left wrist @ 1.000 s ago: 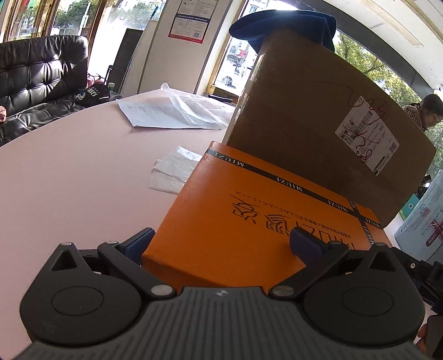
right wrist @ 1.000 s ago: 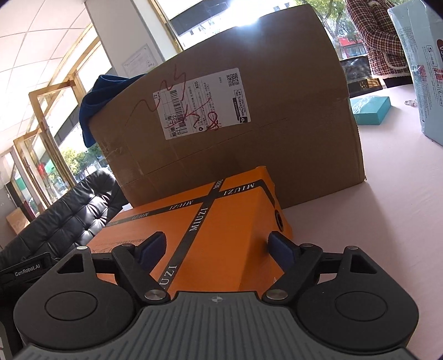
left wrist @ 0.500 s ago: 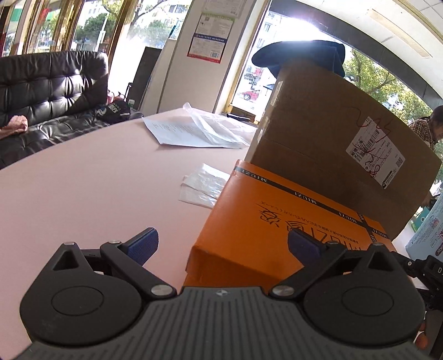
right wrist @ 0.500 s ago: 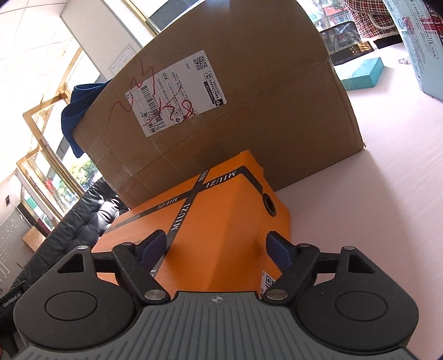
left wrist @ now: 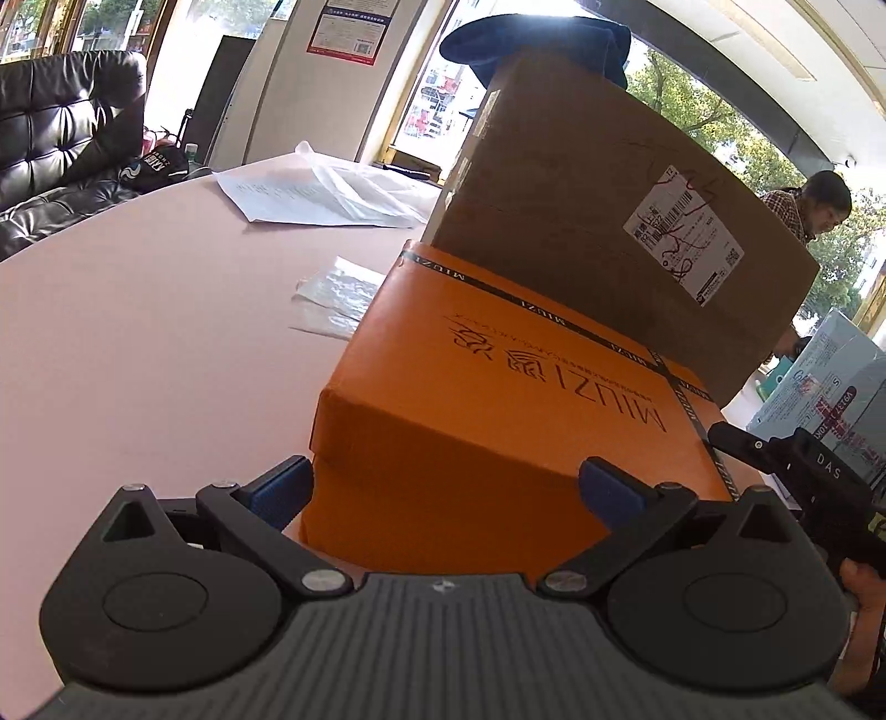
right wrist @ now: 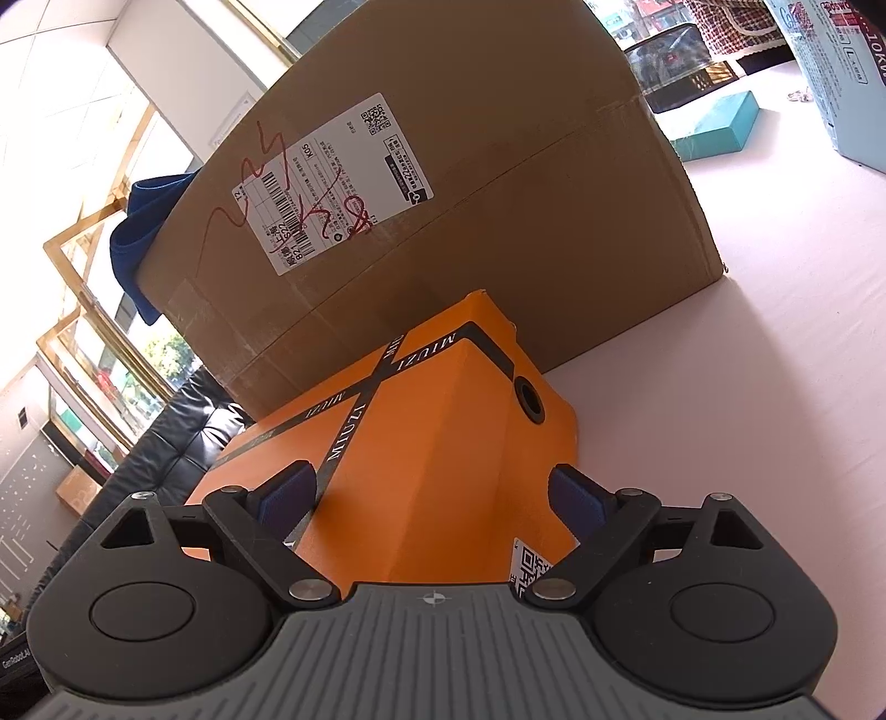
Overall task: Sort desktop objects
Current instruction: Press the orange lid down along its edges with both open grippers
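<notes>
An orange MIUZI box (left wrist: 515, 399) lies flat on the pink table (left wrist: 138, 332), its far side against a large cardboard box (left wrist: 581, 221). My left gripper (left wrist: 446, 490) is open at the box's near end, its blue pads spread across that face. In the right wrist view the orange box (right wrist: 443, 432) shows a vertical corner edge between the fingers of my open right gripper (right wrist: 434, 495). From the left wrist view, the right tool's black body (left wrist: 797, 465) sits at the box's right end with a hand (left wrist: 864, 609) behind it.
The cardboard box (right wrist: 498, 249) carries a shipping label and a blue cloth (left wrist: 537, 39). Plastic sheets (left wrist: 321, 194) and a small clear bag (left wrist: 338, 293) lie at the left. A teal box (right wrist: 714, 124) and a light-blue carton (left wrist: 830, 387) stand at the right. A black sofa (left wrist: 55, 138) and a person (left wrist: 819, 205) are beyond the table.
The left gripper has swung so the orange box's near end is centred between its fingers. The right gripper has tilted and now looks down on the box's corner. Both stayed open.
</notes>
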A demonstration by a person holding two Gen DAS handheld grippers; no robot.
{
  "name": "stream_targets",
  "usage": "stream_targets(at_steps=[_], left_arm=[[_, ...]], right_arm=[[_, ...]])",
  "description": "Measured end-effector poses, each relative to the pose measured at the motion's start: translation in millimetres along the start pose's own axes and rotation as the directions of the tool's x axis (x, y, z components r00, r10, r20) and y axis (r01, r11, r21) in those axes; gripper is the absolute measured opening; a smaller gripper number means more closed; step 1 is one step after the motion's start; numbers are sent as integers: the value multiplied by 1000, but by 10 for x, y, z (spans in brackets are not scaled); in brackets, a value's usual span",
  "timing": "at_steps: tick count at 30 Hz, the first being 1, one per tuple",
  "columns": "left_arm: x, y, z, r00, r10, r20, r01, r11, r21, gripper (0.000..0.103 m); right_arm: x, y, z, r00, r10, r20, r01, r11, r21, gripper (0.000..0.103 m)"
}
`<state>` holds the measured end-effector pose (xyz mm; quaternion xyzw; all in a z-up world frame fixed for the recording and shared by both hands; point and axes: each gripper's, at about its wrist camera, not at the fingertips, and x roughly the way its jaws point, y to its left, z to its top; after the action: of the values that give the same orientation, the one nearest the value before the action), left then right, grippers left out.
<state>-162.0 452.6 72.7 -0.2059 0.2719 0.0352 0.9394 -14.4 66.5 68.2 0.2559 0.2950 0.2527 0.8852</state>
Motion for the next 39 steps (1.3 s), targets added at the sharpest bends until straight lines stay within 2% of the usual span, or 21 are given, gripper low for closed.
stream_targets(at_steps=[4,8,10,12,13,15,18,21,24,27,33,36,39], left_arm=[[30,-57,7,999,32,1,-32,999,-30,103],[-9,-68,31,999,30,24,-29,999,-44,103],[-9,-69,67,999,30,36,-29,999,-39,103],[26,-52,100,998,45,42,-44,998,-37,103],[46,-49,113,997,60,55,-58,998,-34,102],[46,-71,138,988,109,107,-108,994,-11,101],[50,-190,236,968,186,170,-198,979,54,101],[54,-312,337,937,256,236,-289,951,114,101],[210,-332,500,933,300,196,-328,936,128,99],[411,-239,596,944,311,114,-323,940,112,85],[581,-46,614,955,288,67,-291,956,43,88],[607,4,605,959,274,69,-278,959,49,90],[612,37,614,961,269,62,-271,962,37,91]], right_arm=[[14,-6,-1,1000,19,-15,-19,1000,8,90],[8,13,-4,1000,25,-8,-25,1000,-2,90],[-14,57,-12,1000,25,13,-24,999,-34,82],[-66,148,-20,998,1,59,5,994,-108,66],[-84,174,-22,997,-12,74,21,992,-124,63],[-124,192,-8,994,-30,109,45,989,-140,44],[-135,158,47,992,-28,122,45,989,-141,39],[-126,148,130,992,-14,128,34,988,-153,30],[-122,234,210,988,-5,151,39,973,-226,23],[-71,306,196,990,-26,142,65,958,-279,22],[-44,352,181,991,-54,119,92,932,-350,21],[-31,383,133,989,-71,128,116,915,-387,20],[-45,350,121,988,-58,143,107,926,-363,20]])
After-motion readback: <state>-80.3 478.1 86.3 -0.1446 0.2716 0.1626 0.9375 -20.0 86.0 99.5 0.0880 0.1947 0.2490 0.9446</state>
